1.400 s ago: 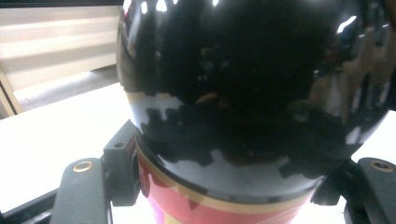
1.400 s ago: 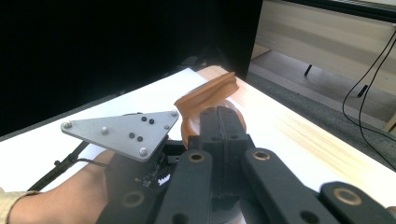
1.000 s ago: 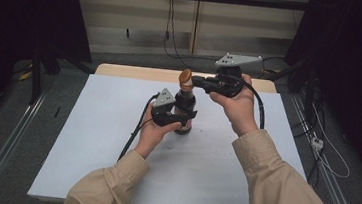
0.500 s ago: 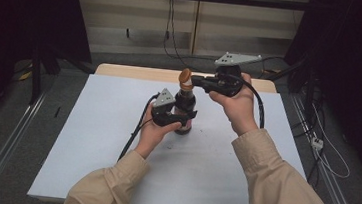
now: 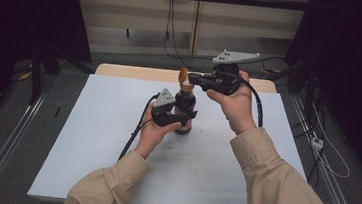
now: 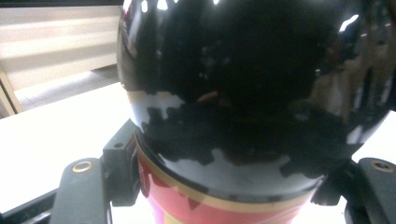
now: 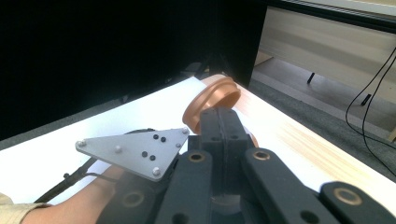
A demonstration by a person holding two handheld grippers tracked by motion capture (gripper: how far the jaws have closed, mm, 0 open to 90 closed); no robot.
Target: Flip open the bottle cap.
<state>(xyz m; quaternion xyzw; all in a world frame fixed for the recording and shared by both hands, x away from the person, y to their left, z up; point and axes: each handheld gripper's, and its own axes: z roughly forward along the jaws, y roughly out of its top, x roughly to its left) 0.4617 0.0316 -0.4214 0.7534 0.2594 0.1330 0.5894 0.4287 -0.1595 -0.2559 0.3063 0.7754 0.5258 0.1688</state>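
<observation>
Left gripper (image 5: 180, 118) clamps the bottle (image 6: 252, 93); right gripper (image 7: 219, 122) view shows its jaws pinching the brown cap (image 7: 211, 102).

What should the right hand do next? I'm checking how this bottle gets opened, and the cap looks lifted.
Probably carry the brown cap aside and set it on the white table. The right gripper is shut on the cap, which sits tilted above the bottle's neck, seemingly free of it. The left gripper clamps the dark bottle upright, so it should simply hold.
</observation>
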